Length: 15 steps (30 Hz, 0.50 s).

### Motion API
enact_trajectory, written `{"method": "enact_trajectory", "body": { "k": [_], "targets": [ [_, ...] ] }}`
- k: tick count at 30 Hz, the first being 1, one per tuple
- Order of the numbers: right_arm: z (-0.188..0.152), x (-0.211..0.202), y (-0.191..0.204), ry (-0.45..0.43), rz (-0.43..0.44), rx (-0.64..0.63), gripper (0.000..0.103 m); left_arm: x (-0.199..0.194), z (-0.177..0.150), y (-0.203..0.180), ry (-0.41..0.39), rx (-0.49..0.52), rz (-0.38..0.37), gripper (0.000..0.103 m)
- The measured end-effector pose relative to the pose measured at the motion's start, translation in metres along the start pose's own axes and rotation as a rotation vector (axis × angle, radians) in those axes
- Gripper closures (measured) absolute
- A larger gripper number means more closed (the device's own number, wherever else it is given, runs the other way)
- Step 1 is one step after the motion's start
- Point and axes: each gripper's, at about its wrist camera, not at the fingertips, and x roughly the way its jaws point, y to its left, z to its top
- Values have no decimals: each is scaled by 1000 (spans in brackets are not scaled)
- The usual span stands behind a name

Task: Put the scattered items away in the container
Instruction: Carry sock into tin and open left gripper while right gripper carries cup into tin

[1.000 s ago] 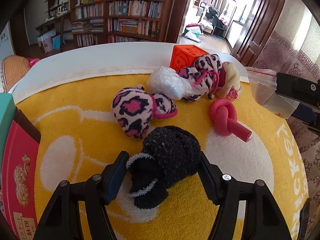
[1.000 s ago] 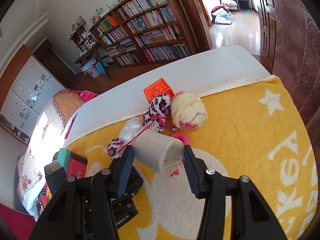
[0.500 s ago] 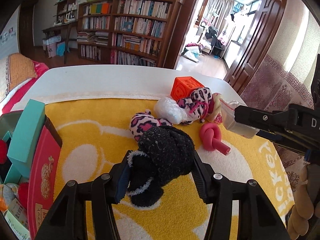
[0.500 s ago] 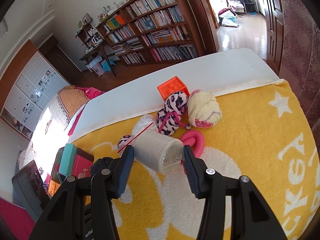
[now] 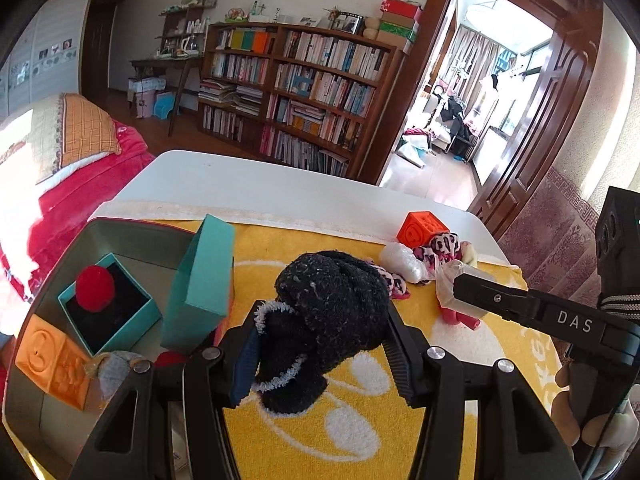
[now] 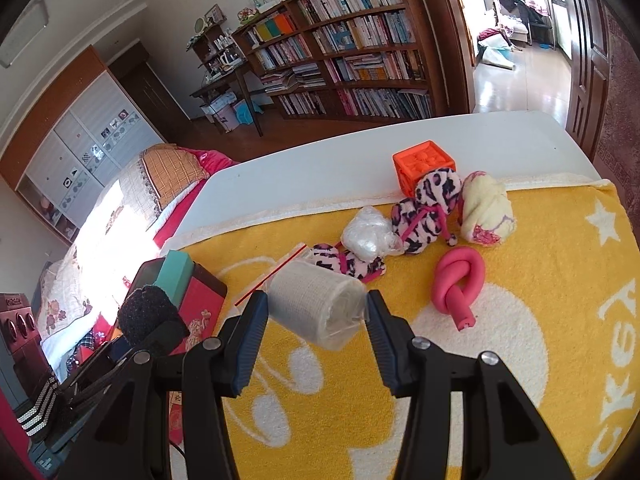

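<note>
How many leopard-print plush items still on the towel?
2. One lies near the clear plastic wad, on its near-left side; the other is knotted beside the orange cube, just in front of it. Others may be hidden behind the grippers.

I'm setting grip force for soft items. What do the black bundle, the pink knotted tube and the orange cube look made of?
Black fuzzy sock bundle: knitted chenille-like fabric, nubby pile, white fringe.
Pink knotted tube: likely foam or soft rubber, smooth and matte.
Orange embossed cube: probably soft moulded plastic or rubber, with relief patterns.

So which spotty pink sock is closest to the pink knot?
The bigger leopard-print sock by the orange block. It lies nearer the pink knot than the smaller one behind the bagged roll.
</note>
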Motion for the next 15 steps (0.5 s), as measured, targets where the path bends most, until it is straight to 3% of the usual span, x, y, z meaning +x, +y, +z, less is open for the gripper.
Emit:
{"method": "enact_trajectory", "body": {
  "k": [15],
  "targets": [
    [-22,8,56,25,59,-108,49,-68,-20,86,-65,-105,151,46]
  ]
}}
